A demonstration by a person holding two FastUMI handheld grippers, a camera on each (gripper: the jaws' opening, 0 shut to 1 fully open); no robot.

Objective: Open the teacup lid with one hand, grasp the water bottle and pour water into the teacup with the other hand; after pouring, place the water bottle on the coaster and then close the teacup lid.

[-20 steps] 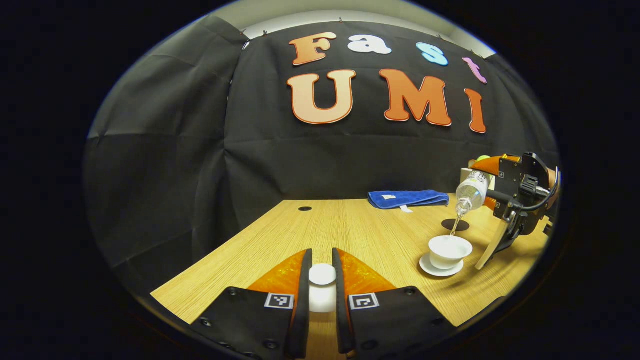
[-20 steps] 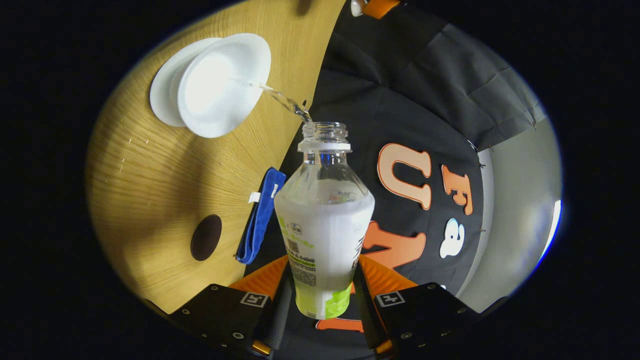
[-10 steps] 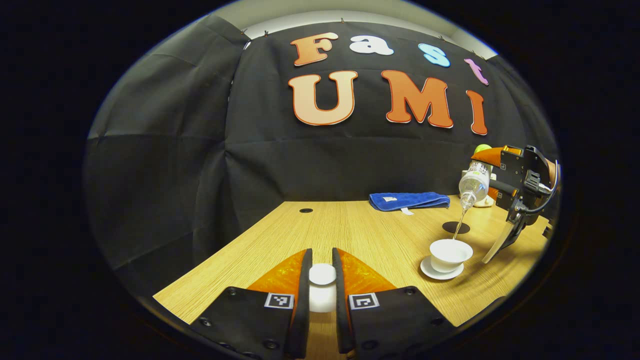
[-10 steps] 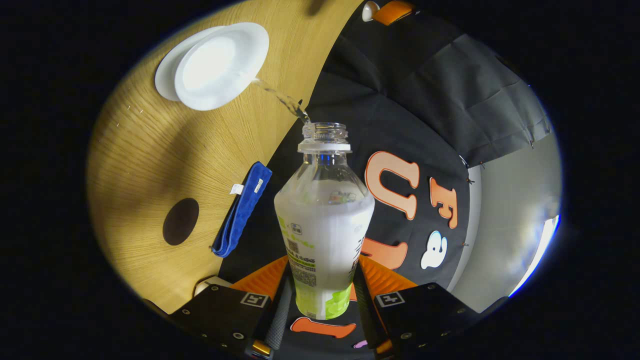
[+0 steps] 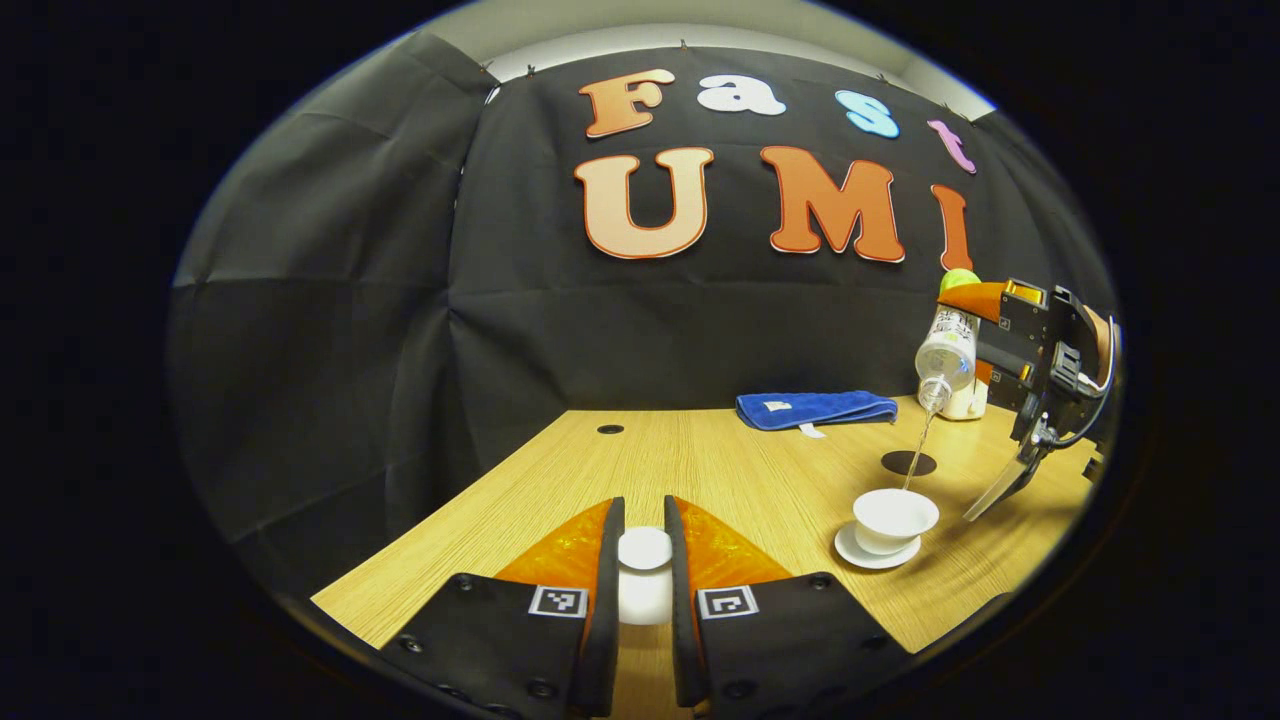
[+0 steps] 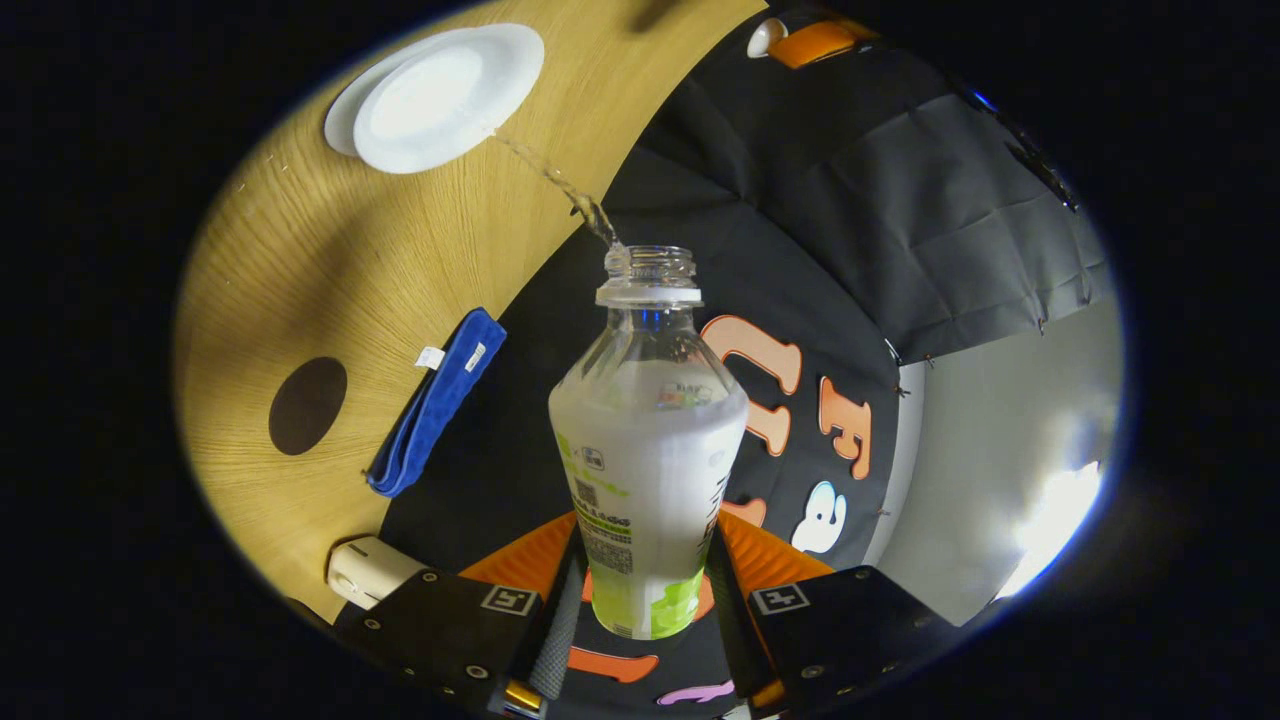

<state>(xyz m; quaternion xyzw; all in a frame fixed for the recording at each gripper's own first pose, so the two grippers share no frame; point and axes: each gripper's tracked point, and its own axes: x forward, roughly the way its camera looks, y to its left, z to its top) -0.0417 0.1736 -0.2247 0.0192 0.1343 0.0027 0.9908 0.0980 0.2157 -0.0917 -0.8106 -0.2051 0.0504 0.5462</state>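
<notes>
Pouring's on: the right gripper [image 6: 640, 590] clamps the tilted water bottle [image 6: 648, 470], streaming water into the open teacup [image 5: 893, 518] on the table [image 5: 720, 470], while the left gripper [image 5: 642, 590] pinches the lid [image 5: 644, 575]; next, level off and find the coaster [image 5: 908, 462].

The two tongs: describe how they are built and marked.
The left tongs have black fingers backed by orange ribbed panels and black blocks bearing square black-and-white markers. The right tongs match; the left gripper view shows their black body, orange parts, black cable and pale curved trigger.
</notes>
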